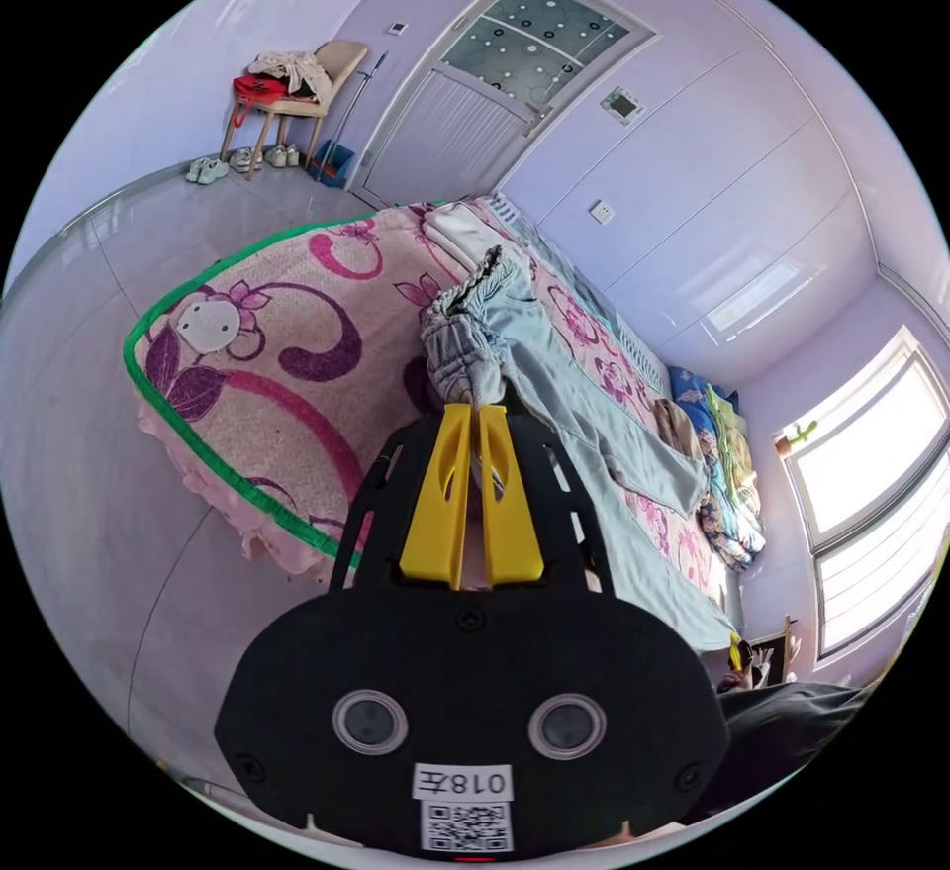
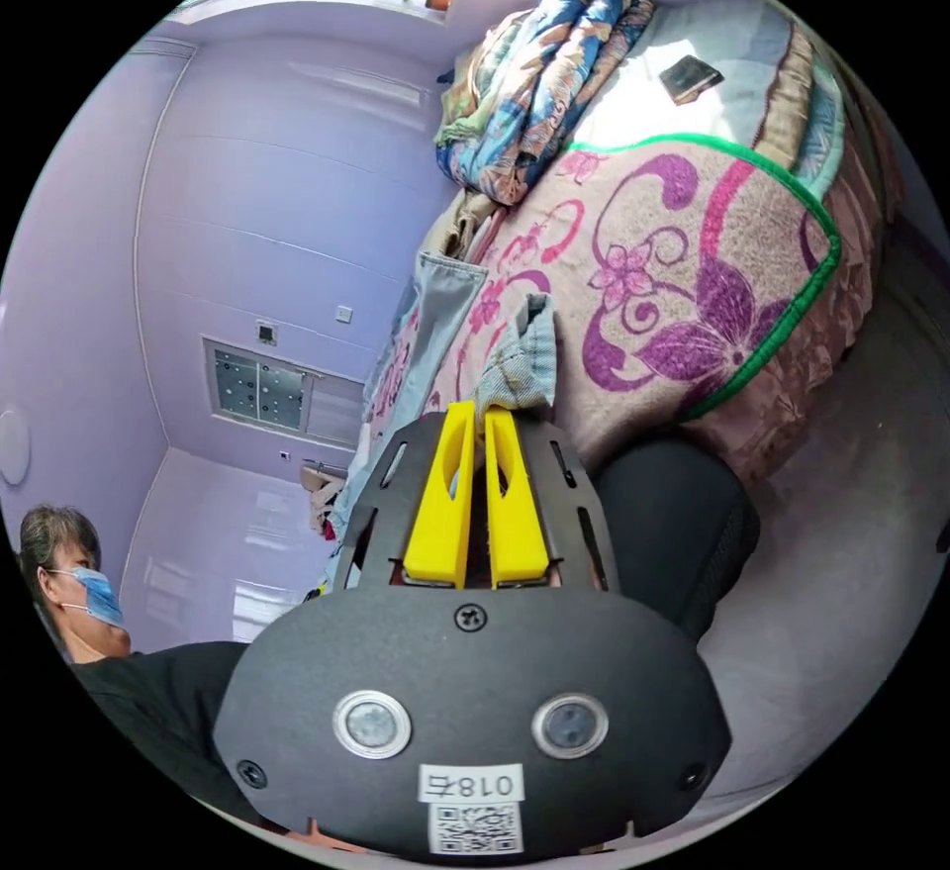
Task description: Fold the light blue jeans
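Note:
The light blue jeans (image 1: 584, 415) lie stretched along the bed, legs running away toward the window side. My left gripper (image 1: 478, 410), yellow jaws closed, pinches the bunched waistband end (image 1: 460, 345) and holds it lifted off the cover. In the right gripper view, my right gripper (image 2: 478, 410) is shut on a hem end of the jeans (image 2: 524, 355), raised above the bed; the other leg (image 2: 430, 316) lies flat beyond it.
The bed carries a pink floral cover with a green edge (image 1: 228, 355). Folded white cloth (image 1: 465, 232) sits at its far end, a bundled quilt (image 2: 534, 88) and a dark flat object (image 2: 690, 76) at the other. A chair with clothes (image 1: 292, 88) stands by the door. A person in black (image 2: 148, 692) is close.

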Demonstrator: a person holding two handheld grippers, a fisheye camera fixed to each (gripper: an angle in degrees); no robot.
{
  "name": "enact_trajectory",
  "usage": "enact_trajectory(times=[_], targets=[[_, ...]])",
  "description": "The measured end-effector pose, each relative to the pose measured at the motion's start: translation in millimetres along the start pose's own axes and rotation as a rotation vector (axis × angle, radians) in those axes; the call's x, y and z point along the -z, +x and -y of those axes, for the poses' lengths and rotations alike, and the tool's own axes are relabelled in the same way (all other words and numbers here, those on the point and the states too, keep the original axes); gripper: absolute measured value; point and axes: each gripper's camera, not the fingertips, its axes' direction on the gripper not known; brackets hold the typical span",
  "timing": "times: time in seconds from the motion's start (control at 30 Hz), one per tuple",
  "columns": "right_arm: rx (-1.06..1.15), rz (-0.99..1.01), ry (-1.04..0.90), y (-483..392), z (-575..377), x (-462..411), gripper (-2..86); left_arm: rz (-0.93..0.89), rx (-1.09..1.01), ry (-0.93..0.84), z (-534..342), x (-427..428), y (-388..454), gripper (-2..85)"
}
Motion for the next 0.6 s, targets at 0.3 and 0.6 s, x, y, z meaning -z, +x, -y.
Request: enact_trajectory(times=[0.3,0.6], targets=[[0.082,0.086,0.042,-60,-12,44,0.3,-0.077,0.041,0.049,-32,62,-24,-1.0],[0.092,0.083,0.044,-108,-28,68,0.3,-0.088,0.036,0.041,-52,96,-33,-1.0]])
